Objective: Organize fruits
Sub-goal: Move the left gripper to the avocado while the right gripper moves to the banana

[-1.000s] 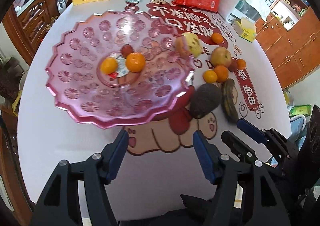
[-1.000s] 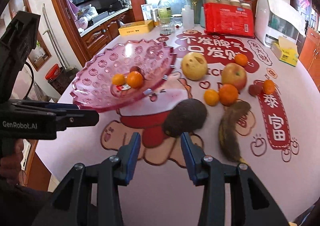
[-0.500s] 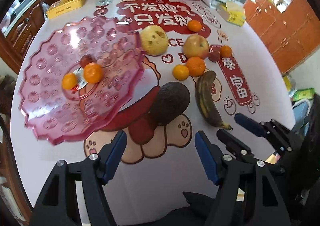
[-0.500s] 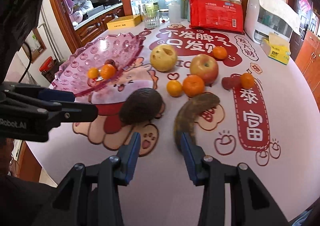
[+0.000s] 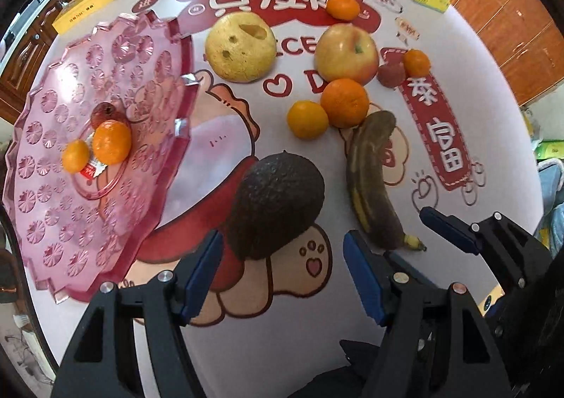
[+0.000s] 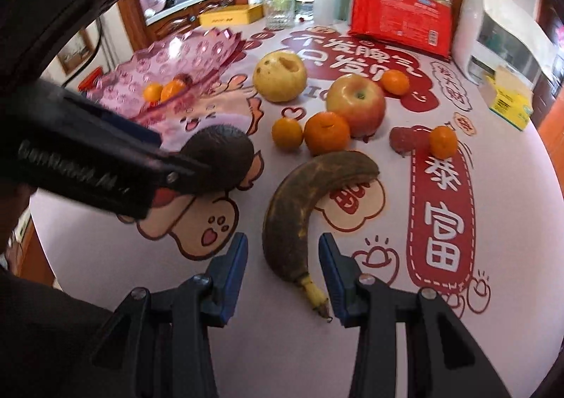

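Observation:
A dark avocado [image 5: 278, 200] lies on the printed tablecloth, its near end between the fingers of my open left gripper [image 5: 282, 257], with gaps on both sides. Just right of it a brown overripe banana [image 6: 292, 207] lies with its stem end between the fingers of my open right gripper [image 6: 282, 250], untouched. At the left stands a pink glass plate [image 5: 53, 186] holding two tangerines [image 5: 111, 140] and a small red fruit. Behind lie a yellow pear [image 5: 239, 45], an apple [image 5: 347, 52] and several tangerines [image 5: 343, 102].
Along the table's far edge stand a red package [image 6: 398, 24], a white appliance [image 6: 493, 31], a yellow box [image 6: 507, 98], a glass [image 6: 278, 10] and a yellow tin [image 6: 229, 15]. Wooden cabinets [image 5: 511, 28] stand beyond the table at the right.
Both grippers have moved right and lower over the table. The left went from in front of the plate to the avocado; the right went from the avocado to the banana.

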Motion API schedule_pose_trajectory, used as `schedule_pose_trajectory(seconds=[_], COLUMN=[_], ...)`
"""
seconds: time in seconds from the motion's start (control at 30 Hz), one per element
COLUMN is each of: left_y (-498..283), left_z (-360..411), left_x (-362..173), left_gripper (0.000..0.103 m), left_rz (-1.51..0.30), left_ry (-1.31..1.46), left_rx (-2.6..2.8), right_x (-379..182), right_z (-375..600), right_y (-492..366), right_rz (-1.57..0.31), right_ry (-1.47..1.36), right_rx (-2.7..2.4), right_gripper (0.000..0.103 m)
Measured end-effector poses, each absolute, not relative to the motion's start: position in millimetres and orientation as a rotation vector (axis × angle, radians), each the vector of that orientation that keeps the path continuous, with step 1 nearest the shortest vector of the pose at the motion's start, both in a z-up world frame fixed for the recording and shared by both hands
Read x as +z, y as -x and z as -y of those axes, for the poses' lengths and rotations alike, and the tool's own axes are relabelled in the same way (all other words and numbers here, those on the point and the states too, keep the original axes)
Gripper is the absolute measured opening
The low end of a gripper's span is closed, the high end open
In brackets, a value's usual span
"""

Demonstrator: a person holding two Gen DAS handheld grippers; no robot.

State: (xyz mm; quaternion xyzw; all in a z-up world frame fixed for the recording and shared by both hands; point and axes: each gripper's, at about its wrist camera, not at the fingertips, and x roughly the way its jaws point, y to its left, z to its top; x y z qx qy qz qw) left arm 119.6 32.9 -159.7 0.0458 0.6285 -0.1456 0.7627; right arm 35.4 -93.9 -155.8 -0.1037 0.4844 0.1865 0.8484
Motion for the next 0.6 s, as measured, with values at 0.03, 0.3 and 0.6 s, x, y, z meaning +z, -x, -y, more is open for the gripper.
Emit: schedule_pose_trajectory(seconds=[0.03, 0.3, 0.6], left_y=[-122, -139, -160], left_z=[-29, -22, -17], left_x=[-164, -179, -192], left_gripper=[0.069, 0.069, 0.069], left_rz=[-1.377, -1.399, -1.421], left_ry=[-0.111, -0.166, -0.185], left_rx=[-0.313, -0.241, -0.192], right_x=[-158, -174, -183], right_z=[93, 94, 91], right_y=[-36, -45, -55], right_rz=[-1.023, -1.039, -1.042], right_ry=[0.229, 0.250, 0.252], right_rx=[0.399, 0.455, 0.502], right_gripper=[0.042, 0.042, 0.042])
